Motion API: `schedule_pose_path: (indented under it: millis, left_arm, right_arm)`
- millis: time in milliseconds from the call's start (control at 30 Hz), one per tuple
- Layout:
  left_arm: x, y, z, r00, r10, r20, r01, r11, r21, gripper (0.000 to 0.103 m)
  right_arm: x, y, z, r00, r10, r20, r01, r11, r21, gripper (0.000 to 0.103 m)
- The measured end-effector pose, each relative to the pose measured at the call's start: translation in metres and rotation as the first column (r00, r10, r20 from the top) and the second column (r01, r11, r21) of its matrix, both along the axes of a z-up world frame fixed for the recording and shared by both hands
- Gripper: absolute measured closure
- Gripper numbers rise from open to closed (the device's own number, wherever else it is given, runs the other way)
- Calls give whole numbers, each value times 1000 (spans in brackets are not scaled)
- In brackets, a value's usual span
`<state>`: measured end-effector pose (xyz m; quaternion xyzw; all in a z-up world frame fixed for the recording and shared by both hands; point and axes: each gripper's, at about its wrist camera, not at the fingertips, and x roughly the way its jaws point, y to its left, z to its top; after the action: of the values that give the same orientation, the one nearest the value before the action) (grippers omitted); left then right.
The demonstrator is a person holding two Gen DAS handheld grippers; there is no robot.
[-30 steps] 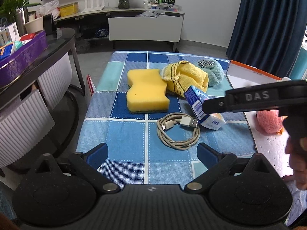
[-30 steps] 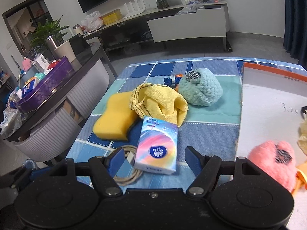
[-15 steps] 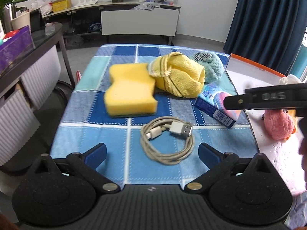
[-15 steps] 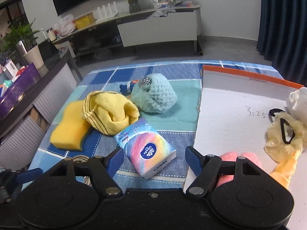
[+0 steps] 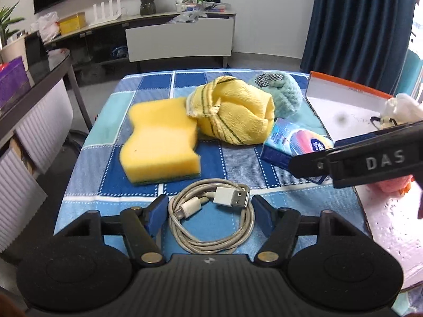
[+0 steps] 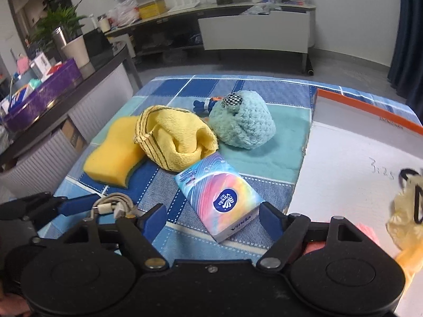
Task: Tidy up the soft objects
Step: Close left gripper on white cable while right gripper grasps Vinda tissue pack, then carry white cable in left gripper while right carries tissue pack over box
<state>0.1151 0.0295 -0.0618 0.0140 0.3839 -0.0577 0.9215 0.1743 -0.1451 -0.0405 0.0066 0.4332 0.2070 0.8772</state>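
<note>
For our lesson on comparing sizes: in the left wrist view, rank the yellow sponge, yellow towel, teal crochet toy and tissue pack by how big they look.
1. yellow sponge and yellow towel: about alike, not ranked.
2. teal crochet toy and tissue pack: both partly hidden, and the toy lies farther back, so unsure.

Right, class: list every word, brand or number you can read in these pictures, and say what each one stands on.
"DAS": raised letters on the right gripper, in the left wrist view.
"Vinda": on the tissue pack, badge and side.
"3:25": handwritten on the white tray.
Small print on the pack, the tray's rim and the far shelf signs: too small to read.
</note>
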Motion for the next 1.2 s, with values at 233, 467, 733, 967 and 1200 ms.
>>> schedule_pose_path:
  millis: [233,467,733,967,1200]
  left_arm:
    - [-10,7,11,1000,22,8,-21,999,-31,34]
    - [-8,10,16,999,34,10,-33,997,-63,34]
    - [-11,12,19,998,57,17,-55,996,-67,34]
    - [-14,12,27,996,88,33,-85,994,-74,34]
    - [-25,7,40,992,104,66,-99,992,-71,34]
  right_arm:
    - [20,11,-3,994,113,6,-111,986,-127,10]
    - [32,16,-1,957,289,12,-277,929,-244,10]
    - [49,22,-10,949,312,-41,-314,935,-161,12]
    - [22,11,-2,982,186,-25,-187,979,-82,39]
    - [-23,-11,21,999,21,37,-21,1000,6,39]
